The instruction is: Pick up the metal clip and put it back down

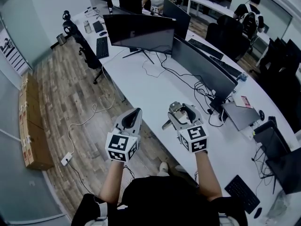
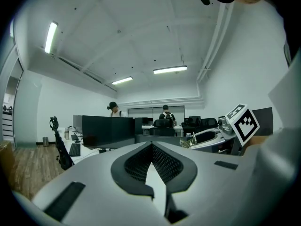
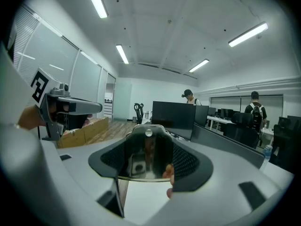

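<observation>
big stuff first: long white desk runs up the room w/ a wide black curved monitor across its far part and cables trailing down the middle. brown wood floor sits off the desk's left edge.

person is standing at the desk's near end w/ both tools raised, neither touching the top. left gripper hangs about over the desk's left edge, maybe a bit out over the floor, hard to call from the head view. its jaws are pressed together w/ nothing between them, and its own cam shows them meeting in a point, so it's just idle.

right gripper is just beside it, over the near end of the desk. its jaws are pinching the shiny metal clip, a flat mirror-like plate w/ a small rivet at the top, sitting square between the black ribbed pads. that cam looks out across the office, not down, so the clip is held up in the air, well clear of the desk.

progress imo: pickup half looks done, since the clip is off the surface and gripped firmly. what's left is the 2nd half: lower it to the desk near that near end, spread the jaws, back off. so roughly halfway.
</observation>
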A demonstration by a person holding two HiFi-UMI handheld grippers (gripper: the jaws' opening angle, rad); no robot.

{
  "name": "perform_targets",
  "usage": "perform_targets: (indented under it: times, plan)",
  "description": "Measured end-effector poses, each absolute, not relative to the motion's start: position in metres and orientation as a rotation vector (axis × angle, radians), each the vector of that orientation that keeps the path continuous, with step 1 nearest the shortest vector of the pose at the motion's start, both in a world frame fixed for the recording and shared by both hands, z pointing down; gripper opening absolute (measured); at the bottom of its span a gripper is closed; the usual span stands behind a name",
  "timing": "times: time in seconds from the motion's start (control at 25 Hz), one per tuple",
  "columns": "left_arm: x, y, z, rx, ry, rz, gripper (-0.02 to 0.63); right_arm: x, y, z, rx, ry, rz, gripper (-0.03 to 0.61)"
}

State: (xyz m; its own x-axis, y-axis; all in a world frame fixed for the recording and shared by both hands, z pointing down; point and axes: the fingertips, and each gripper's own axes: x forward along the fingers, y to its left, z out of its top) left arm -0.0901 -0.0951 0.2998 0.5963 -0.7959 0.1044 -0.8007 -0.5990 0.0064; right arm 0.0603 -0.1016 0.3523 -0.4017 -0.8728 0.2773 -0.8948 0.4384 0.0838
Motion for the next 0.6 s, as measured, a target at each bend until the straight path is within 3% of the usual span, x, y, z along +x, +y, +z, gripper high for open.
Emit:
perform_targets:
  times: [0.6]
  plan:
    - [-0.092, -0.087, 0.269, 2.816, -1.391, 0.072, 0.011, 0.061, -0.095, 0.309, 1.561, -2.439, -0.03, 0.282]
